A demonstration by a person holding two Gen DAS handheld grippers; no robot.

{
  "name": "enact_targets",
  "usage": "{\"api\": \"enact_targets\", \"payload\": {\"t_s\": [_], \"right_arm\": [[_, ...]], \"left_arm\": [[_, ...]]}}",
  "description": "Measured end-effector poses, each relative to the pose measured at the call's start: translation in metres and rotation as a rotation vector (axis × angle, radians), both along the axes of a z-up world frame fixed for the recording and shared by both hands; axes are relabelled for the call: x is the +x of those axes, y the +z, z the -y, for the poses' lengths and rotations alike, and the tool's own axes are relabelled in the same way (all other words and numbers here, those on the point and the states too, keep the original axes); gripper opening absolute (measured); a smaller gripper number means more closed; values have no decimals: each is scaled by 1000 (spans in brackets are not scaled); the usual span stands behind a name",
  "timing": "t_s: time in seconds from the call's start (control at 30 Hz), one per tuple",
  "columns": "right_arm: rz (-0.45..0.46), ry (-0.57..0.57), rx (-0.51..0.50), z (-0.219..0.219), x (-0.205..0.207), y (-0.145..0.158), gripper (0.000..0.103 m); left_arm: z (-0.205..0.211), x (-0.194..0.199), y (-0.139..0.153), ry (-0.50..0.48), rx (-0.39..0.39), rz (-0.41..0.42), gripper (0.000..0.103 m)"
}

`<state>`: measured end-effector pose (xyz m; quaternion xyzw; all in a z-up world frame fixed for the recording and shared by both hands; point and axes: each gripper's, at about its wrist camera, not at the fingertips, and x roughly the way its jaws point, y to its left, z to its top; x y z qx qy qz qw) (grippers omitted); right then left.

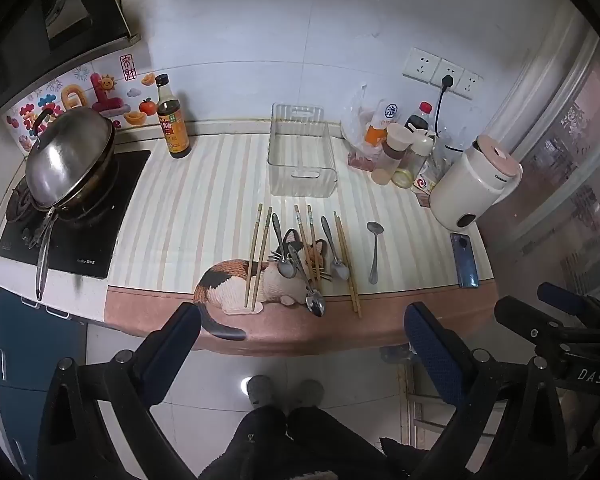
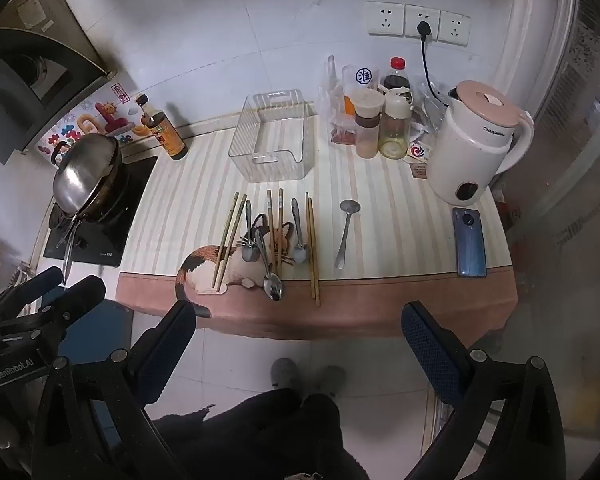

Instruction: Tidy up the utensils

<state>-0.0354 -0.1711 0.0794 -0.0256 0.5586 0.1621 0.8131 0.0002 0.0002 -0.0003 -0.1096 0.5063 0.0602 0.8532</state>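
Blk claw (image 1: 302,344) frames w/ silver screws, blue pads (image 1: 432,354); blk trousers, grey slippers (image 2: 286,372).

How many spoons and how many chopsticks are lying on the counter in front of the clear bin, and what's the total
Spoons: 4
Chopsticks: 6, in three pairs
Total: 10, all on the mat, none in the clear bin yet

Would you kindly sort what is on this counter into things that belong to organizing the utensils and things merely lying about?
For the job:
- chopsticks
- spoons
- lone spoon
- clear bin, empty
- left gripper and right gripper, both open

Lying about:
- kettle
- phone
- sauce bottle
- wok
- condiment jars
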Motion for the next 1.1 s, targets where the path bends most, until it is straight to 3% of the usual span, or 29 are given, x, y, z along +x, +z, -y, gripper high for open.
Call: {"api": "enact_targets", "payload": {"t_s": [1.1], "right_arm": [[7, 7, 0, -3, -3, 2, 103]], "left_arm": [[-1, -4, 4, 0, -2, 10, 103]]}}
